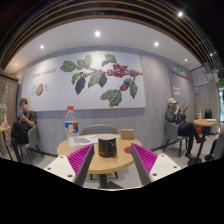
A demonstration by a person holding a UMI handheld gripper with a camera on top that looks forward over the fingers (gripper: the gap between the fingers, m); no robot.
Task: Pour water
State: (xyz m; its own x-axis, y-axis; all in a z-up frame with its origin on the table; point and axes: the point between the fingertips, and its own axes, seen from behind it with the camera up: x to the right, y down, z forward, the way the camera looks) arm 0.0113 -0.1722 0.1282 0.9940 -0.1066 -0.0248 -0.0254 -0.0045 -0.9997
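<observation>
Gripper (110, 158) wide open, nothing held, fingers (144, 160) near round wooden table (120, 158). Black cup (107, 146) on table between fingers, not touched. Water bottle (70, 122) farther away, to left.

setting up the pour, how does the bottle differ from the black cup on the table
The bottle is tall, clear and narrow with a blue label; the black cup is short, opaque and wide. The bottle stands beyond the left finger at the table's far edge; the cup sits between the open hand-held gripper's fingers. Both stand upright.
</observation>
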